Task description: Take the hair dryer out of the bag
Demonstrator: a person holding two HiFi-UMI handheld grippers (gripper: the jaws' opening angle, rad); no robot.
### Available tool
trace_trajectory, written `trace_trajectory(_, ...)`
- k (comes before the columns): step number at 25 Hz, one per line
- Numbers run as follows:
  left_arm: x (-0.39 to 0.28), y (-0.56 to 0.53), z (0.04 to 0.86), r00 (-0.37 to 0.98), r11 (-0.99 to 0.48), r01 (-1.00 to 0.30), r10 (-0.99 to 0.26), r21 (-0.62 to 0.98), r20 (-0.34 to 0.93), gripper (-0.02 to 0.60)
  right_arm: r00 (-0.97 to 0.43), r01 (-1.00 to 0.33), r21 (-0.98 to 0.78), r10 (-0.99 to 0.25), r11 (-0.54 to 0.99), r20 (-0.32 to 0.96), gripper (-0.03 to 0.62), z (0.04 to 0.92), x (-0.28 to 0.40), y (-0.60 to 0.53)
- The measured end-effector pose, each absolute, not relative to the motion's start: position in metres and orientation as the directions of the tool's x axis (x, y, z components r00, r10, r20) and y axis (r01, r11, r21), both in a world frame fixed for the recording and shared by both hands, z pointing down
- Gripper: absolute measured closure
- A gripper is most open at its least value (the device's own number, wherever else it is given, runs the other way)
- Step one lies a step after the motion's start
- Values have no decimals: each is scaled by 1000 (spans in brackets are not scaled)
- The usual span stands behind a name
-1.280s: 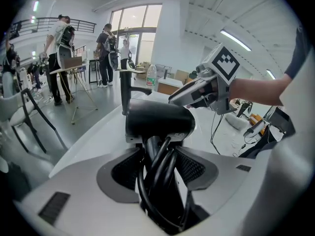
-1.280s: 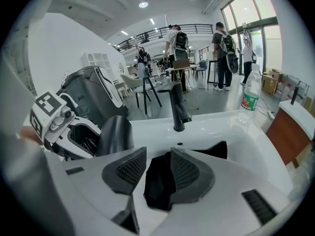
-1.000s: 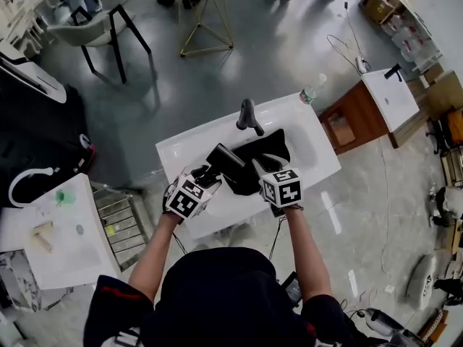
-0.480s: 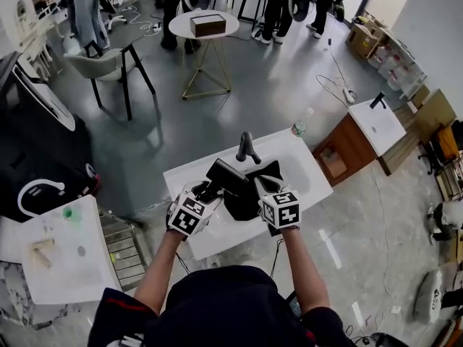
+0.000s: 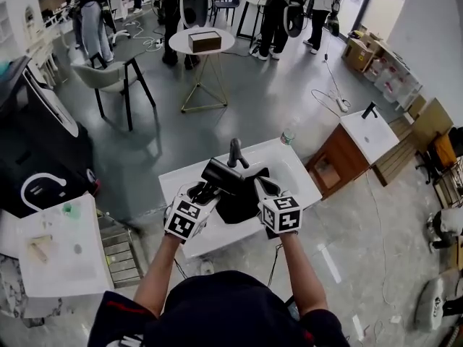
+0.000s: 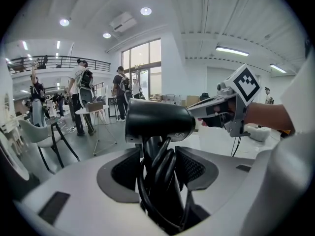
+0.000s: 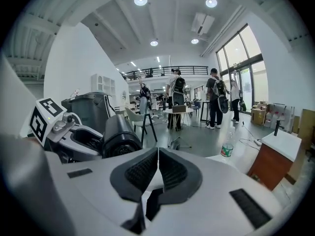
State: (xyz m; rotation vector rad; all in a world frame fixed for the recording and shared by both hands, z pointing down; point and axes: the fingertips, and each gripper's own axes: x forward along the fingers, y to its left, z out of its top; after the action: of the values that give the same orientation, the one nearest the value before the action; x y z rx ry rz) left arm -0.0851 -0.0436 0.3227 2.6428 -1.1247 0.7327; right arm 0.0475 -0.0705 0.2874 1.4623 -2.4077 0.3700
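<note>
Hair dryer [image 5: 223, 173] is held clear above the white sink [image 5: 293, 166], its handle and coiled cord [image 6: 156, 191] clamped together between the left gripper [image 6: 157, 167] jaws, likely so the cord lifts out too. Black bag [image 5: 242, 202] sags over the sink beneath. Right gripper [image 7: 157, 167] jaws have just been closing; their pads meet, with no fabric visible between them.
</note>
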Motion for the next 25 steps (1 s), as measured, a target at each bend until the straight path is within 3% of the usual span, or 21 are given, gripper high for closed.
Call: trace_trajectory(25,-51,61,226,515,-562,-823,-800,-86,307,354,-504,-861,-16,-845,509,178,556,199,88,38)
